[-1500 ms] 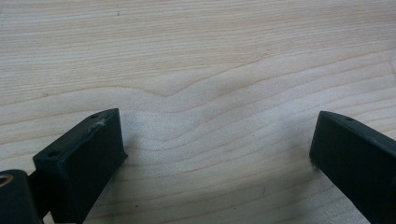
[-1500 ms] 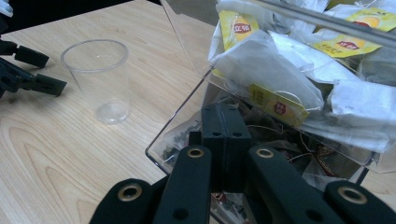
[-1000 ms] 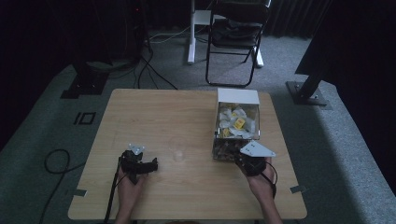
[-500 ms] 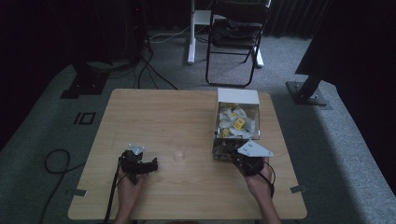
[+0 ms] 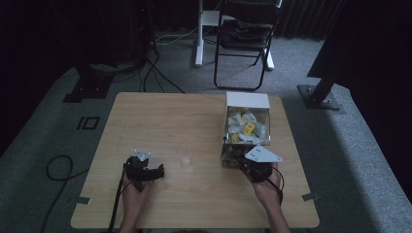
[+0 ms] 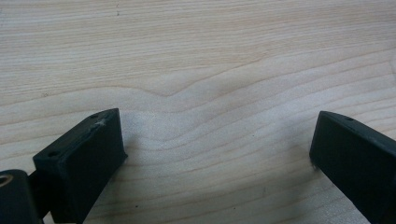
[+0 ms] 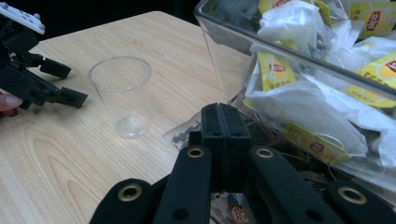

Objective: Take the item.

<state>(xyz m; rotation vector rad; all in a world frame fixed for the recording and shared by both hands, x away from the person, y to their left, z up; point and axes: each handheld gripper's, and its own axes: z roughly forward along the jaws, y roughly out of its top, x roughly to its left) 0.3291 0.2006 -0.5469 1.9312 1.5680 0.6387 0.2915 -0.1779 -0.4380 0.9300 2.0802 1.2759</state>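
Wooden table [image 5: 184, 121]: bare grain is seen between the left gripper [image 6: 219, 154] jaws, which stand wide apart, holding nothing. Clear bin [image 7: 299, 60] of tea sachets sits just right of the right gripper [image 7: 219, 122]. Its jaws are pressed together; whether the small packet [image 7: 184, 133] just beyond the tips is pinched cannot be told. Clear cup [image 7: 121, 95] stands empty, left of those tips. Judgement: the packet should be carried low to the cup and released over its mouth.

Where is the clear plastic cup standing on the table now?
In the high view the clear plastic cup stands upright on the wooden table, between the left tool and the clear box of tea bags, apart from both.
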